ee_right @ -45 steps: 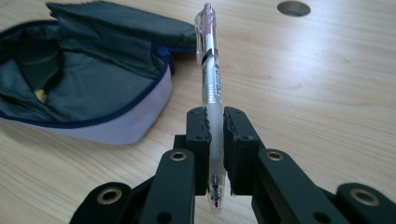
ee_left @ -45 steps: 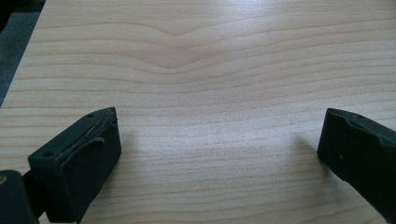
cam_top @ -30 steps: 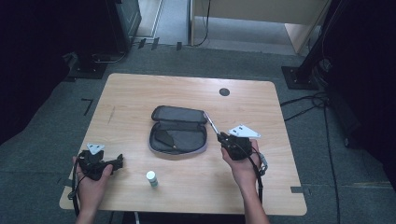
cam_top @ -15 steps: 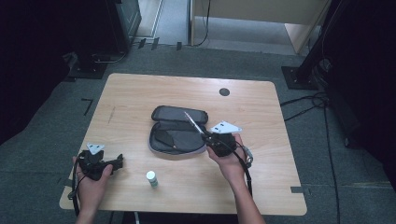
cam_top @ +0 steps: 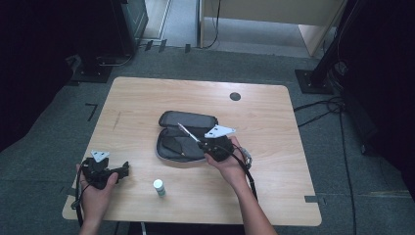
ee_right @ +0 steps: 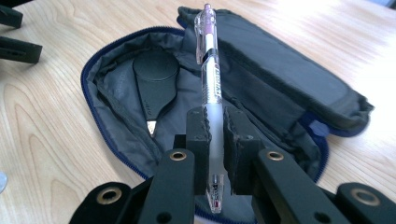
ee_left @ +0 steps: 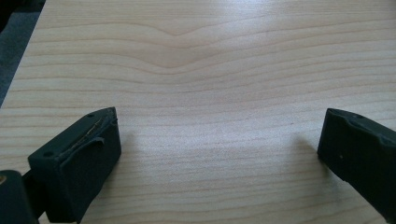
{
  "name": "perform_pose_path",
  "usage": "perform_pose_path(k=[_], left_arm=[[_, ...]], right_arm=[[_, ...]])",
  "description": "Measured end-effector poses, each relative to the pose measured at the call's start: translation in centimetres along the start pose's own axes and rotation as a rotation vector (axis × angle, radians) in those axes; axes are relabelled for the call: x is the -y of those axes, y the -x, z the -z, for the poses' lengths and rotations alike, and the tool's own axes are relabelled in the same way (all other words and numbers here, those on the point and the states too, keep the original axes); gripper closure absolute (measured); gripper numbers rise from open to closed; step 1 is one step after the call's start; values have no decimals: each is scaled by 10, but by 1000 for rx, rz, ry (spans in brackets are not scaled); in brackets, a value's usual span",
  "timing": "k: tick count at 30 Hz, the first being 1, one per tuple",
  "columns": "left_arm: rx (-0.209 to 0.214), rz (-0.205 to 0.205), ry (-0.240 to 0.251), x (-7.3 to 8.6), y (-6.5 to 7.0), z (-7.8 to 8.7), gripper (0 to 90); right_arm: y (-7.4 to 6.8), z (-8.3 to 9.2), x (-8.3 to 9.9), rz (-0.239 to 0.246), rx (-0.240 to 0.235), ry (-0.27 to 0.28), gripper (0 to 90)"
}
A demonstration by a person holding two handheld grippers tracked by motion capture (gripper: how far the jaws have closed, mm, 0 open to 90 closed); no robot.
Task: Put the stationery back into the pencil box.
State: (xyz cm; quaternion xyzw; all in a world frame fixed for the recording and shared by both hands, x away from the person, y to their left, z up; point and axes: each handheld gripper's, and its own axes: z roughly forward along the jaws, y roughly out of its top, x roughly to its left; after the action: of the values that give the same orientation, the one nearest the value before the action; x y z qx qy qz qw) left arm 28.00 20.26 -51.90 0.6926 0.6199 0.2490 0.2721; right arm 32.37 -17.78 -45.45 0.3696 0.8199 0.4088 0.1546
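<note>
Pen held over the open case
The right gripper clamps a clear pen above the grey case mid-table; the left gripper, jaws apart, rests near the front left corner.

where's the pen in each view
high view: the pen is at centre, slanting up-left from the right gripper, over the open case.
left gripper view: not in it.
right gripper view: centre, clamped upright between the jaws.
Shared landmark: the case.
</note>
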Motion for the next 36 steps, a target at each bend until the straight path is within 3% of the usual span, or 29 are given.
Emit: perform_pose_path(k=[10, 24, 29, 36], left_arm=[[0, 0, 0, 0, 0, 0, 0], [0, -1, -1, 0, 0, 0, 0], [0, -1, -1, 0, 0, 0, 0], [0, -1, -1, 0, 0, 0, 0]], right_arm=[[6, -23, 1, 7, -35, -58, 813], [8, -36, 6, 31, -72, -144, 810], [7, -39, 7, 23, -80, -149, 807], [6, -35, 4, -8, -91, -123, 731]])
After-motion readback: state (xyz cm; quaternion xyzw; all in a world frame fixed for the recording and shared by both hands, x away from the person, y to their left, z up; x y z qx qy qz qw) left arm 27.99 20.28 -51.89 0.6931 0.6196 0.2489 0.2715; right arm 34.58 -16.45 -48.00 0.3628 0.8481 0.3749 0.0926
